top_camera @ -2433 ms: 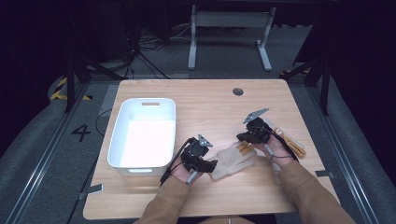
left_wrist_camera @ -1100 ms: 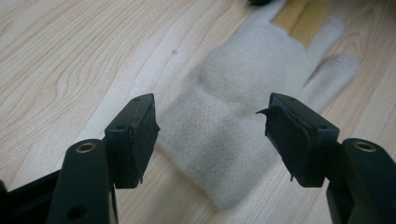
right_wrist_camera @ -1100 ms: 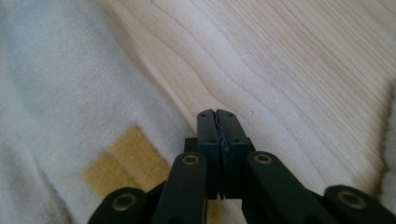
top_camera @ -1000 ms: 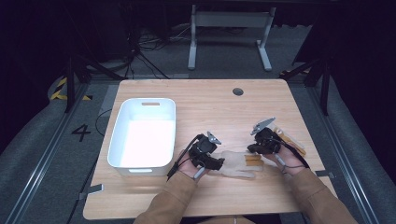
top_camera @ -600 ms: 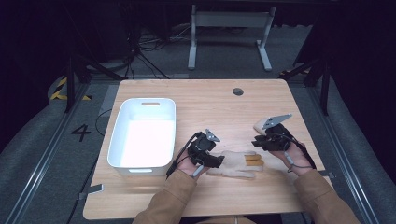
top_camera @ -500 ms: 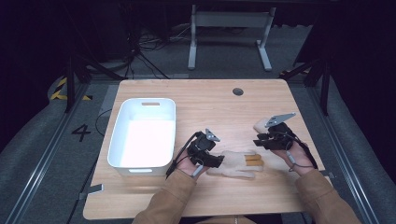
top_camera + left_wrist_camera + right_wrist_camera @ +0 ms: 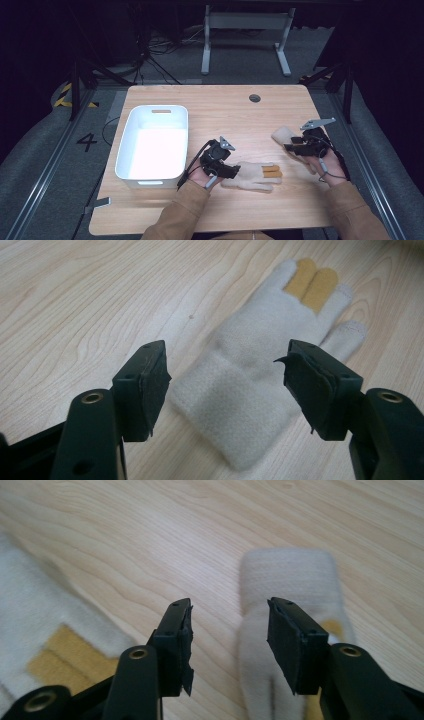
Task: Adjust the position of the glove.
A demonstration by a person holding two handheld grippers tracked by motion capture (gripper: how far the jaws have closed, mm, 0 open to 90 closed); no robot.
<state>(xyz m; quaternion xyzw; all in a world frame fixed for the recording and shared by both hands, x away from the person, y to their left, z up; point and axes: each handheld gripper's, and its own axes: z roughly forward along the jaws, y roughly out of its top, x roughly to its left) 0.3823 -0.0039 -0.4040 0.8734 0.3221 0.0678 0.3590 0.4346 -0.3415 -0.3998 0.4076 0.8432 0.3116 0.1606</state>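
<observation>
Left claw [image 7: 231, 171] gapes over the flat glove's [image 7: 252, 176] cuff; right claw [image 7: 290, 147], jaws just opening and empty, should close squarely on the second glove [image 7: 287, 645] at three o'clock.

fleecy cloth glove [image 7: 260, 385], matt wood table [image 7: 220, 107]

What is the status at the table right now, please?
Left hand-held gripper open over flat glove's cuff. Right hand-held gripper open, jaws just been opening, second glove below, unheld. White bin left, nothing blocking.
</observation>
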